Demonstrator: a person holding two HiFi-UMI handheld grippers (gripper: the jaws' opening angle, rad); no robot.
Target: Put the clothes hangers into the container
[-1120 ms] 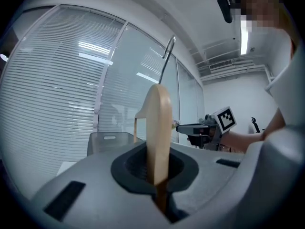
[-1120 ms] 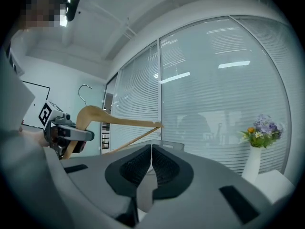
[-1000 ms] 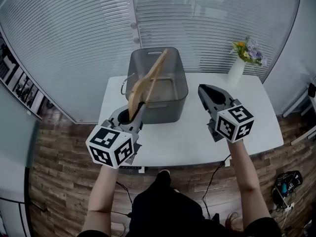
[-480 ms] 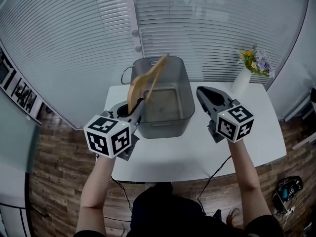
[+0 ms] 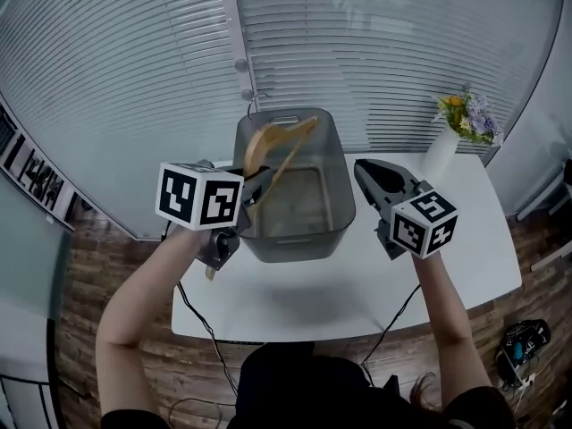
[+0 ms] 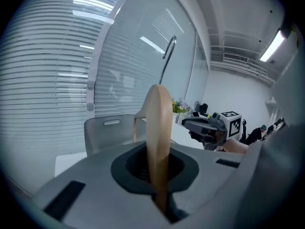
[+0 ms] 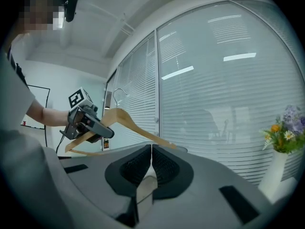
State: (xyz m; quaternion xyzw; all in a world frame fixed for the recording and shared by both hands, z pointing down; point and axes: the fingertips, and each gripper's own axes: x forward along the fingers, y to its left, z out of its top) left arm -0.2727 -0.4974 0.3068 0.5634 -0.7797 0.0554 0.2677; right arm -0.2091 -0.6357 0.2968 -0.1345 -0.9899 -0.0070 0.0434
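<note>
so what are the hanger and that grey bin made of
Hanger: looks like wood, pale tan with a smooth, lightly sheened finish. Its hook is thin, shiny metal wire. Container: probably grey plastic, matte and faintly see-through, with a moulded slot handle; brushed metal can't be ruled out.

Left tool (image 6: 159, 175) clamped on a wooden clothes hanger (image 6: 158, 123)
The hanger stands edge-on between the closed jaws, its metal hook (image 6: 168, 51) rising toward the blinds (image 6: 52, 70). Beyond it are the grey container (image 6: 107, 130) on the white desk (image 6: 66, 161) and the right tool (image 6: 190, 124).
</note>
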